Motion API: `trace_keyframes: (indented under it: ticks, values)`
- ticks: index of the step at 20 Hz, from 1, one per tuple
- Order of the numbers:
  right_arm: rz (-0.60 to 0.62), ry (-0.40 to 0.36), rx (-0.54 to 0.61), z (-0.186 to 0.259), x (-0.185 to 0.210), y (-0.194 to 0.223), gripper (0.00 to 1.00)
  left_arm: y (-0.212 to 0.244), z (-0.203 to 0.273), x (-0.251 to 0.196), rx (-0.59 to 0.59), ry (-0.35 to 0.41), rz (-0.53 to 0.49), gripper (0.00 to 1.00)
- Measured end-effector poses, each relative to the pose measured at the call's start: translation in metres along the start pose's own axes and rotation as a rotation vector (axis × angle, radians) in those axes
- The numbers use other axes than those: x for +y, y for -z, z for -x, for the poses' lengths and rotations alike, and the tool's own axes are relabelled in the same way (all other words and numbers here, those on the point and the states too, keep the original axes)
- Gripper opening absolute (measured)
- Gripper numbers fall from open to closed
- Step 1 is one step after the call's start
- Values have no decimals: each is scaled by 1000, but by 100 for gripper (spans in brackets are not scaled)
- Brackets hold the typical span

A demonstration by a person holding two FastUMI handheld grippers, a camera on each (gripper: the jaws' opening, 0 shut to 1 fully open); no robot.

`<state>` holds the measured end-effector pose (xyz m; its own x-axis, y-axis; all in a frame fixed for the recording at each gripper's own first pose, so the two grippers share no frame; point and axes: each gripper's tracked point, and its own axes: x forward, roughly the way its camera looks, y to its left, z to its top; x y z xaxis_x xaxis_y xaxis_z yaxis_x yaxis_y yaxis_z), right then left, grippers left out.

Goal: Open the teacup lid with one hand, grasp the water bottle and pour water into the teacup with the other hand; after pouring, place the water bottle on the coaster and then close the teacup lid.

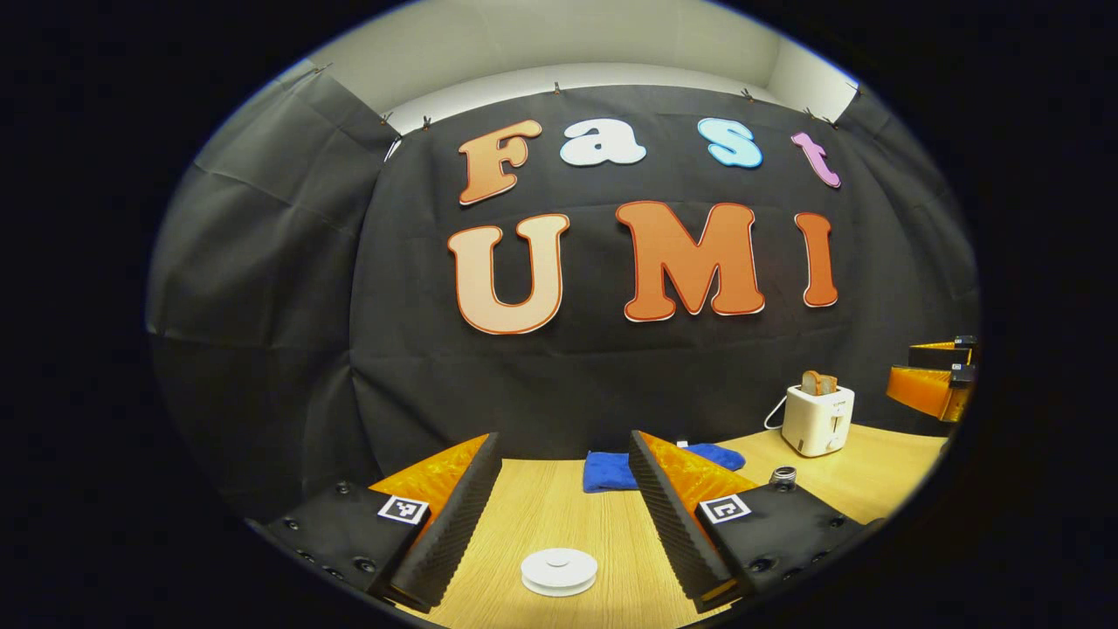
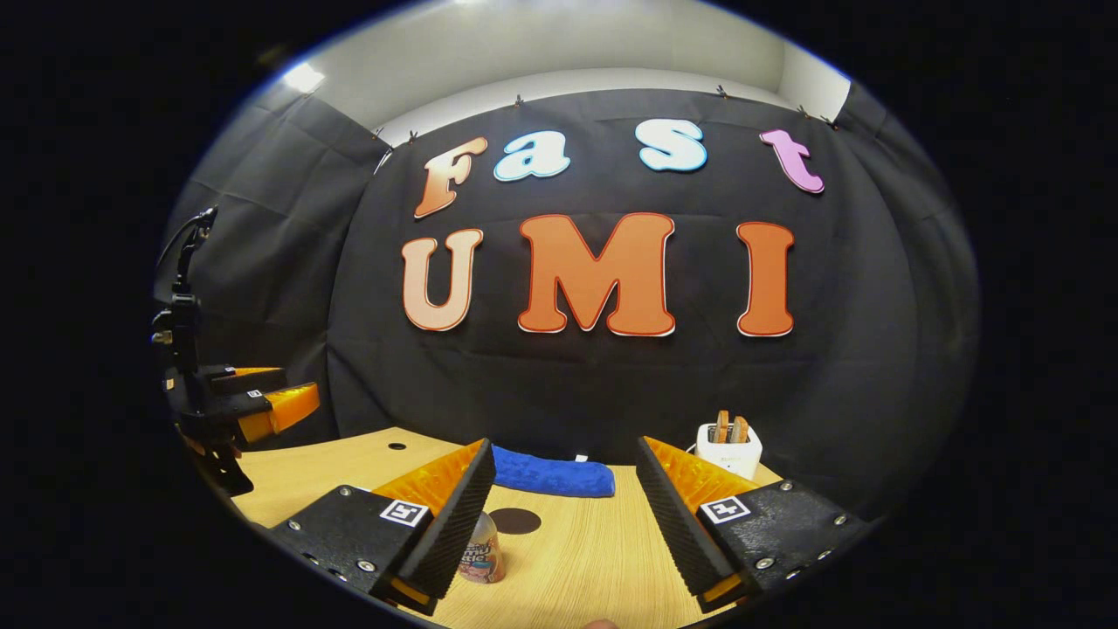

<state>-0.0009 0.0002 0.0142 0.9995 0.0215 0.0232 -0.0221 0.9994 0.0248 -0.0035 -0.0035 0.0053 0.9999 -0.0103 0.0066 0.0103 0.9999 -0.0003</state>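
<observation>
Left gripper view: the teacup lid (image 1: 559, 571) lies flat on the wooden table (image 1: 559, 515), a white round disc with a raised centre, low between the two fingers of the left gripper (image 1: 563, 515) at about 6 o'clock from the midpoint of the tips. Those fingers stand spread wide and hold nothing. The cup below the lid is not to be made out; only the top disc is plain, so I cannot tell how tall it stands. The lid has no long axis to speak of, so in my judgement the coming move turns on dropping straight down and forward over it. The left gripper looks the nearer to it.

At 2 o'clock from the lid a small dark-capped jar (image 1: 783, 476) peeps over the right finger, half hidden. Beyond lie a blue cloth (image 1: 611, 472) and, at 1 o'clock, a white toaster (image 1: 817, 419) with bread in it.

In the right gripper view the water bottle (image 2: 483, 550) stands upright just beside the left finger of the right gripper (image 2: 563, 515), at about 8 o'clock from the tips' midpoint, partly covered by that finger. These fingers too are spread apart and empty. The dark round coaster (image 2: 514, 521) lies just past the bottle, at 1 o'clock from it.
</observation>
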Motion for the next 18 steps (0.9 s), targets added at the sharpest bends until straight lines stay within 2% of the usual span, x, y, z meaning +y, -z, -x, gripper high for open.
trace_keyframes:
  ticks: [2, 5, 8, 9, 15, 18]
  values:
    - [7, -6, 9, 2, 3, 6, 100, 4, -1, 1, 10, 0, -1, 100]
    - [14, -30, 25, 3, 11, 16, 97, 17, -3, 4, 36, -3, 0, 100]
    - [14, -60, 46, 1, 22, 29, 97, 41, -9, 4, 73, 4, 1, 94]
    - [10, -72, 57, 0, 27, 36, 97, 50, -11, 3, 88, 9, 6, 100]
    - [-11, -177, 136, -2, 63, 77, 98, 112, -25, 12, 204, -18, -13, 97]
    - [3, -204, 191, -5, 72, 103, 98, 137, -32, 8, 241, 12, 13, 98]
